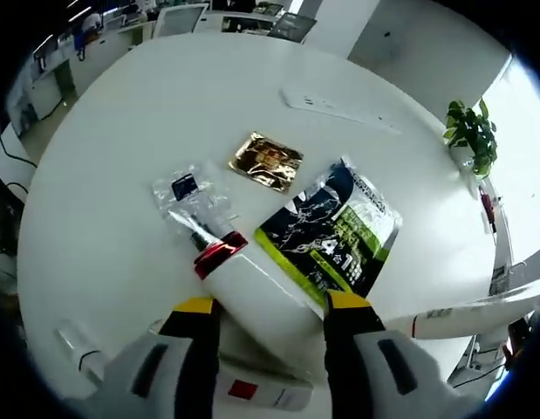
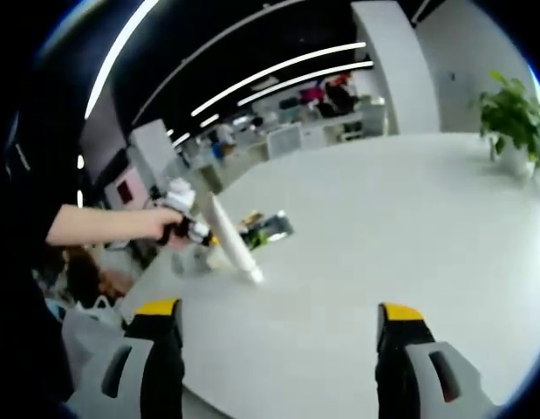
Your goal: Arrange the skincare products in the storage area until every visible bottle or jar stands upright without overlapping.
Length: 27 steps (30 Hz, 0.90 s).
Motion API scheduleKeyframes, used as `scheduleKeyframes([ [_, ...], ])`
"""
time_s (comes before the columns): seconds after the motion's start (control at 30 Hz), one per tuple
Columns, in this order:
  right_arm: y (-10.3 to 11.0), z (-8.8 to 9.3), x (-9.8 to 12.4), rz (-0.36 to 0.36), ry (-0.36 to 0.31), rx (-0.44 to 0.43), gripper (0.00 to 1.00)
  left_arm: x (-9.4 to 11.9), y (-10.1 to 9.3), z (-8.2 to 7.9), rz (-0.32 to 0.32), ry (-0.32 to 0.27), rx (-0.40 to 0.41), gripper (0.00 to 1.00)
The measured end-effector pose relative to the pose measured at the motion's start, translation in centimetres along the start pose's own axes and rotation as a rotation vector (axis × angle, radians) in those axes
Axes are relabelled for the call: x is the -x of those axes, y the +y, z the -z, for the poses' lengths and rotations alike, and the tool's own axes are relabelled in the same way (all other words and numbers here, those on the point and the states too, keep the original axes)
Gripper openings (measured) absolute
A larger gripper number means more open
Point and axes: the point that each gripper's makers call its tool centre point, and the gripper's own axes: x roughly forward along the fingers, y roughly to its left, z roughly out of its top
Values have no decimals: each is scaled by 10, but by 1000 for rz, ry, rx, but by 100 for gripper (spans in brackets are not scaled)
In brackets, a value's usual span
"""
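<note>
Left gripper (image 1: 271,316) jaws are pinching the white tube (image 1: 261,295) mid-body, lifting it over the desk (image 1: 121,131). It's looking light, squishy and slick, so grab near the red band (image 1: 220,254). Right gripper (image 2: 278,327) jaws are hanging spread.

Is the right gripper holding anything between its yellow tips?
No, the right gripper is open, and between its two yellow-tipped jaws there is just bare white table.

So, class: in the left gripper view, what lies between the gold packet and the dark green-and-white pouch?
Nothing. In the left gripper view a narrow strip of bare white table separates the gold packet from the dark pouch.
</note>
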Motion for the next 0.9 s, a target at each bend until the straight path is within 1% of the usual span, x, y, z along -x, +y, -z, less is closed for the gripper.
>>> scheduleKeyframes([
  [0.1,1,0,-1,-3,1,2,89,0,2,4,-14,38,-27,38],
  [0.17,1,0,-2,-5,-1,1,89,0,2,4,-19,41,-45,37],
  [0.33,1,0,-3,-6,-1,-1,89,0,4,4,-26,38,-42,37],
  [0.47,1,0,-3,-6,-1,-4,89,1,5,8,-25,49,-65,34],
  [0.67,0,0,-3,-6,-1,-8,88,5,3,17,-2,72,-55,29],
  [0.77,3,-1,-5,-12,-2,-4,88,5,1,18,9,74,-37,27],
  [0.9,5,-2,-5,-18,-5,2,88,5,-1,18,28,62,-22,24],
])
